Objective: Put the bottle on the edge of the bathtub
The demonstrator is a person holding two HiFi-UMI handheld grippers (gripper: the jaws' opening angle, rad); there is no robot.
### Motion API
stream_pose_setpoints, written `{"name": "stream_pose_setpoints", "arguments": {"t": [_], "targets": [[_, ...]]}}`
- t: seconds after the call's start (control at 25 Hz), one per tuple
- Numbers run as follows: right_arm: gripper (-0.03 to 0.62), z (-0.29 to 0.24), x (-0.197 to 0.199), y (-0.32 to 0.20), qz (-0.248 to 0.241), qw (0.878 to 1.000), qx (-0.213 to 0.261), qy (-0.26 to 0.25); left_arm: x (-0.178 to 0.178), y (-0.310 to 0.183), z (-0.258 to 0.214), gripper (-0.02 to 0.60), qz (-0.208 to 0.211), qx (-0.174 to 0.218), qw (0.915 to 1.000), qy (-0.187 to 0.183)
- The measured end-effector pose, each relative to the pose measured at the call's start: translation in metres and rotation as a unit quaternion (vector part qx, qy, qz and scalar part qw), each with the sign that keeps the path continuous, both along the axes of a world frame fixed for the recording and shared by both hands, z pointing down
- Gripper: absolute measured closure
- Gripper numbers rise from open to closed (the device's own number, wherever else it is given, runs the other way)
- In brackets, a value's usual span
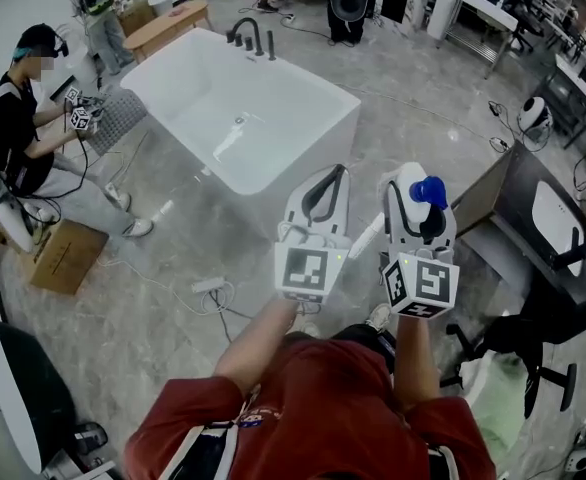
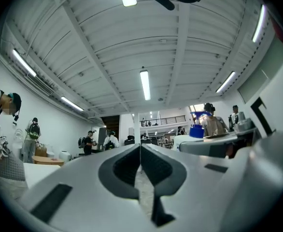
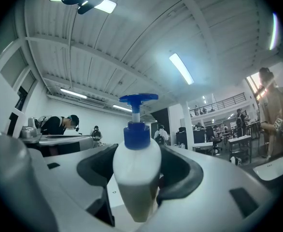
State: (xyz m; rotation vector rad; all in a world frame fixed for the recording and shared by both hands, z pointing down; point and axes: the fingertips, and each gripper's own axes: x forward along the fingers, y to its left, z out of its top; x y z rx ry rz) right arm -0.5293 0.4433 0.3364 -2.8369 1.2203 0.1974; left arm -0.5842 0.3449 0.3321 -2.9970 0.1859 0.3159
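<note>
Bottle (image 3: pixel 136 178) in right tongs (image 3: pixel 139 151); seated person (image 1: pixel 23 138) beside bathtub (image 1: pixel 298 168).

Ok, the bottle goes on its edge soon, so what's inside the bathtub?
Inside the bathtub only a small metal fitting shows on the white floor; no loose objects appear. The inner face of the near wall is hidden behind its own rim.

In the lower centre of the head view the person wears a dark red short-sleeved shirt (image 1: pixel 323 413), crossed near the bottom edge by white and black straps (image 1: pixel 205 450). The left tool (image 1: pixel 328 178) and right tool (image 1: pixel 405 180) are white moulded shells with dark grey pads (image 2: pixel 124 170). Each carries a cube (image 1: pixel 305 271) of black-and-white square markers.
</note>
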Motion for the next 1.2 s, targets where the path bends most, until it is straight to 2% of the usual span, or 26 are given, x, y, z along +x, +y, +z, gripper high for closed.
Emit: {"name": "stream_pose_setpoints", "arguments": {"t": [0.12,0.4,0.6,0.76,1.0,1.2], "targets": [[0.318,0.0,-0.001,-0.003,0.001,1.0,0.003,-0.002,-0.003,-0.006,0.0,0.566,-0.001,-0.013,0.9999,-0.002],[0.318,0.004,0.003,-0.009,0.0,1.0,-0.001,-0.009,0.001,-0.011,0.0,0.566,0.006,-0.011,0.9999,0.002],[0.318,0.012,0.019,-0.016,-0.004,1.0,0.0,-0.012,0.015,-0.017,0.005,0.566,-0.001,-0.021,0.9998,-0.004],[0.318,0.013,0.039,-0.025,-0.006,1.0,0.003,-0.012,0.031,-0.025,0.006,0.566,-0.002,-0.015,0.9999,-0.003],[0.318,0.015,0.082,-0.038,-0.005,1.0,0.005,-0.012,0.074,-0.042,0.008,0.566,-0.004,-0.018,0.9998,-0.002],[0.318,0.011,0.132,-0.047,-0.017,1.0,0.006,-0.005,0.131,-0.047,0.008,0.566,0.002,-0.02,0.9998,-0.008]]}}
